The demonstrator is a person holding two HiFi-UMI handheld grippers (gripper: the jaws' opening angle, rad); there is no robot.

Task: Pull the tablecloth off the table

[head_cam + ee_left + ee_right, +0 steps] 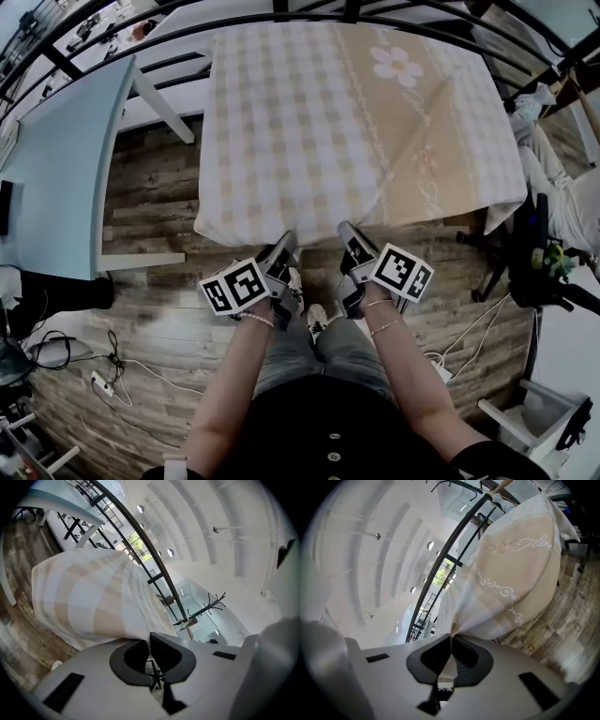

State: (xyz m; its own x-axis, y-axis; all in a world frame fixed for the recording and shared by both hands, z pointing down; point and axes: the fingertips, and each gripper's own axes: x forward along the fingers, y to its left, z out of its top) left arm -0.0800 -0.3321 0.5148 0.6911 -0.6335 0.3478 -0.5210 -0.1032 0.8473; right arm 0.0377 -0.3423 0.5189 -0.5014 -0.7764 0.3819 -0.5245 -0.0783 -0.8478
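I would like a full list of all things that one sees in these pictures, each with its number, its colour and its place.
tablecloth: one, beige and white checks with a flower print, draped ahead of the person
light blue table: one, pale blue top, at the left
floor: one, grey-brown wood planks, below everything
railing: one, black, beyond the tablecloth
power strip: one, white, on the floor at lower left, among cables
left gripper: one, grey with a black-and-white marker cube, shut on the tablecloth's near hem
right gripper: one, same colours, shut on the near hem beside it
arms: two, bare, reaching forward from the bottom edge
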